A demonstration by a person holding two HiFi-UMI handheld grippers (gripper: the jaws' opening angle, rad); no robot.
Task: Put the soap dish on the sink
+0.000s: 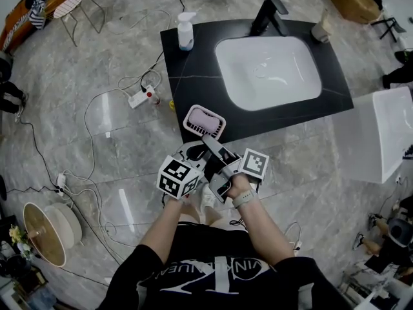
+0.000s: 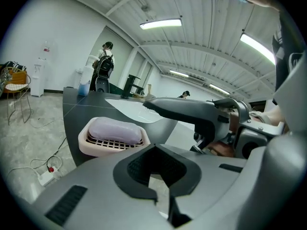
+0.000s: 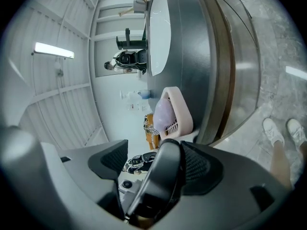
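Note:
The pink soap dish (image 1: 204, 122) with a lavender soap bar (image 1: 204, 117) hangs in the air at the front left edge of the black counter (image 1: 193, 76). My right gripper (image 1: 210, 137) reaches its near end and looks shut on the rim. In the right gripper view the soap dish (image 3: 180, 114) stands right at my right gripper's tip (image 3: 175, 145). My left gripper (image 1: 191, 152) sits just below and to the left, shut and holding nothing. In the left gripper view the soap dish (image 2: 114, 138) lies ahead and to the left of my left gripper (image 2: 156, 152). The white sink basin (image 1: 268, 73) lies beyond.
A black faucet (image 1: 270, 15) stands behind the basin. A spray bottle (image 1: 186, 32) is at the counter's back left and a cup (image 1: 321, 31) at the back right. A white box (image 1: 377, 134) stands to the right. A power strip (image 1: 143, 97) and cables lie on the floor to the left.

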